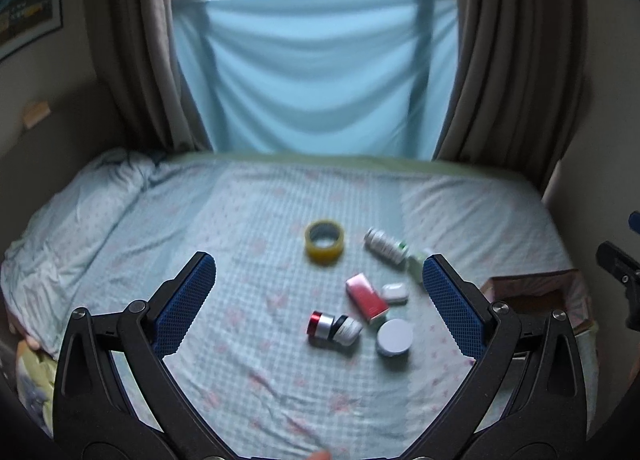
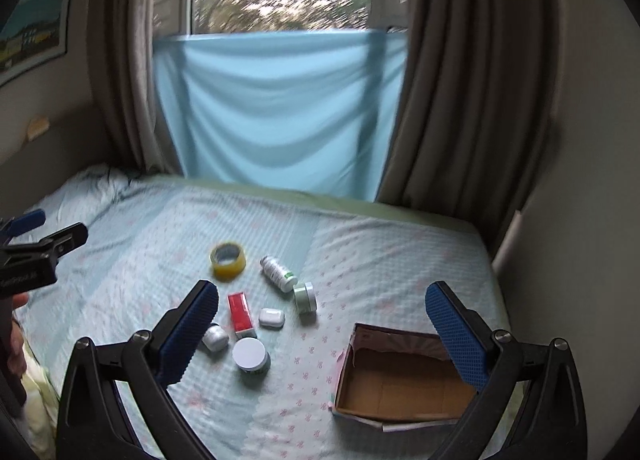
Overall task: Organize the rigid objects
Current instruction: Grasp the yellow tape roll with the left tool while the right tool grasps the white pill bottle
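Bed (image 2: 384, 260): was covered by a pale blue checked sheet with pink motifs; it carried every item listed below.
Cardboard box (image 2: 400, 384): lay open on the bed at the right, near the edge, nothing visible inside; it stood apart from the cluster of small items.
Left tool (image 1: 318, 302): was held above the bed, jaws spread wide, nothing between the blue pads (image 1: 188, 304).
Right tool (image 2: 322, 334): was likewise released, jaws wide apart and holding nothing; its right pad sat in front of the box in its own view.
Tape roll (image 1: 324, 241): yellow, lay flat at the far side of the cluster, apart from the rest.
White bottle (image 2: 277, 273): lay on its side right of the tape, its cap end close to a small green jar (image 2: 305, 297).
Red box (image 1: 366, 300): lay flat in the middle of the cluster, just beside a small white case (image 1: 395, 293).
White-lidded jar (image 2: 251, 355): stood upright at the near side of the cluster, next to the red box's near end.
Silver and red cylinder (image 1: 332, 327): lay on its side left of the jar; in the right wrist view it was partly hidden by the left pad.
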The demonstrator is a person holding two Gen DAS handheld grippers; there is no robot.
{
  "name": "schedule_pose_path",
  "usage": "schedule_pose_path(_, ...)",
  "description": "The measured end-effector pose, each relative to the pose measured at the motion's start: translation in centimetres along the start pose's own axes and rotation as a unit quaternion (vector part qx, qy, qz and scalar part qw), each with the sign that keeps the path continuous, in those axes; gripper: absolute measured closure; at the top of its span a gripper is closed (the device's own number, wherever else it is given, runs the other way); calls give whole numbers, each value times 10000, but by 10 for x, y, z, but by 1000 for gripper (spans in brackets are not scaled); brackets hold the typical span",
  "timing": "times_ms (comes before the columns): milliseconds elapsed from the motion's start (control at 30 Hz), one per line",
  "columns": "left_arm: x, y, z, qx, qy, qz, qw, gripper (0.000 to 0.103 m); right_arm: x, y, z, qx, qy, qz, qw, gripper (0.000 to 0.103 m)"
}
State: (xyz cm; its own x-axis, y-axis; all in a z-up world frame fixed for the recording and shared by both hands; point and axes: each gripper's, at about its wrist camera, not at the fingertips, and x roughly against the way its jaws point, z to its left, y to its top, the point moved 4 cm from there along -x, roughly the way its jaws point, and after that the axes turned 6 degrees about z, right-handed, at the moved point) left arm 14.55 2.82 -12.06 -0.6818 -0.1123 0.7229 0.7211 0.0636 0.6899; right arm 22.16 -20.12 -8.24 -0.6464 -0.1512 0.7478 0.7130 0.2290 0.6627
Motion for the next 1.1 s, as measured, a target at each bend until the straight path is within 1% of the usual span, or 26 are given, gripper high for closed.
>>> schedule_pose_path(133, -77, 4, 3, -46, -116, 473, 9988, 0, -63, 13, 3, 297, 182, 353, 9988, 0)
schedule_pose_path(300, -180, 3, 2, -133, -285, 993, 9946, 0, -158, 29, 10, 704, 458, 949, 9919, 0)
schedule_pose_path(367, -229, 2, 4, -110, -332, 1195, 9922, 0, -195, 32, 15, 858, 552, 1181, 9877, 0)
schedule_pose_path(400, -245, 0, 4, -92, -341, 1268, 9913, 0, -217, 34, 18, 933, 618, 1316, 9850, 0)
schedule_pose_path(433, -266, -1, 4, -52, -360, 1367, 9899, 0, -229, 34, 21, 975, 658, 1373, 9835, 0)
schedule_pose_path(467, -290, -3, 6, 5, -384, 1473, 9883, 0, -250, 35, 25, 1065, 731, 1490, 9804, 0)
schedule_pose_path(500, -305, -5, 6, 44, -392, 1538, 9873, 0, -265, 34, 28, 1127, 774, 1569, 9781, 0)
schedule_pose_path(567, -347, -9, 6, 117, -431, 1682, 9847, 0, -303, 32, 37, 1306, 887, 1816, 9706, 0)
schedule_pose_path(633, -382, -13, 5, 121, -426, 1799, 9827, 0, -333, 30, 44, 1471, 953, 2015, 9637, 0)
schedule_pose_path(767, -444, -23, 2, 100, -423, 1964, 9796, 0, -397, 25, 59, 1828, 1165, 2482, 9441, 0)
schedule_pose_path(900, -487, -27, -6, 23, -348, 2030, 9786, 0, -448, 20, 72, 2085, 1226, 2863, 9271, 0)
schedule_pose_path(933, -491, -27, -7, 12, -332, 2029, 9786, 0, -459, 17, 75, 2152, 1237, 2958, 9225, 2)
schedule_pose_path(967, -495, -26, -9, 1, -305, 2011, 9791, 0, -472, 14, 79, 2235, 1246, 3078, 9164, 6)
schedule_pose_path(1033, -503, -24, -11, -18, -284, 1966, 9801, 0, -488, 8, 84, 2333, 1266, 3244, 9079, 9)
schedule_pose_path(1100, -511, -21, -14, -53, -269, 1965, 9801, 0, -501, 3, 88, 2407, 1286, 3391, 9003, 17)
